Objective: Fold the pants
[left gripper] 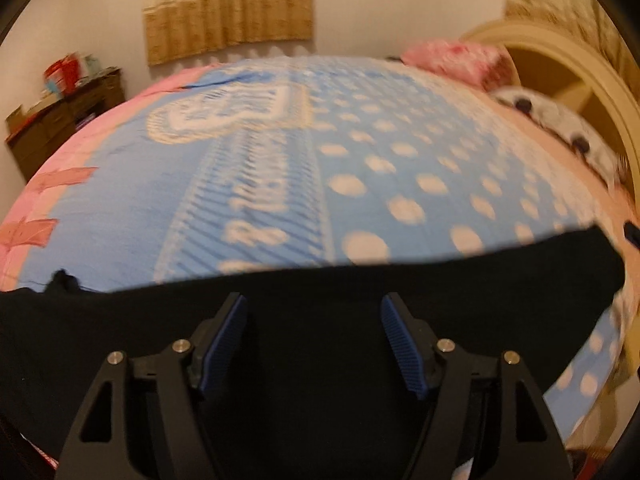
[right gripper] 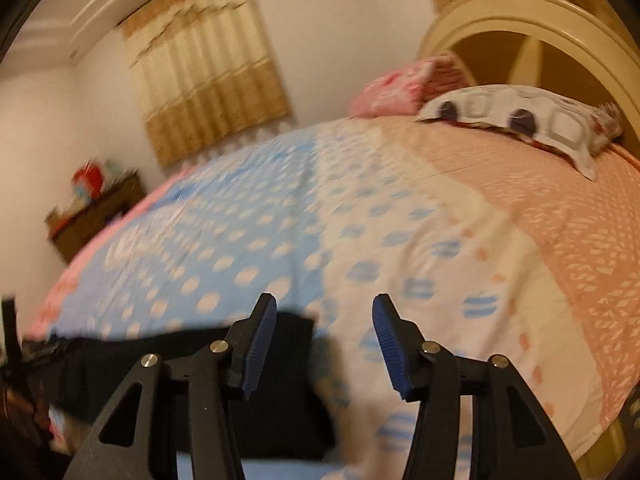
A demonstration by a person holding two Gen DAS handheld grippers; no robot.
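Note:
Black pants (left gripper: 304, 320) lie flat across the near part of a bed (left gripper: 280, 168) with a blue, white-dotted cover. In the left wrist view my left gripper (left gripper: 314, 312) hovers over the middle of the dark cloth, open, its blue pads (left gripper: 224, 344) apart with nothing between them. In the right wrist view the right end of the pants (right gripper: 280, 380) shows as a black band low and left. My right gripper (right gripper: 324, 316) stands open at that end of the cloth, its left finger over the fabric, its right finger over the bare cover. Neither holds anything.
A pink pillow (right gripper: 404, 88) and a patterned pillow (right gripper: 520, 120) lie by the cream headboard (right gripper: 540, 32) at the right. A dark wooden cabinet (left gripper: 64, 116) with red items stands at the far left. A beige curtain (left gripper: 228, 8) hangs on the back wall.

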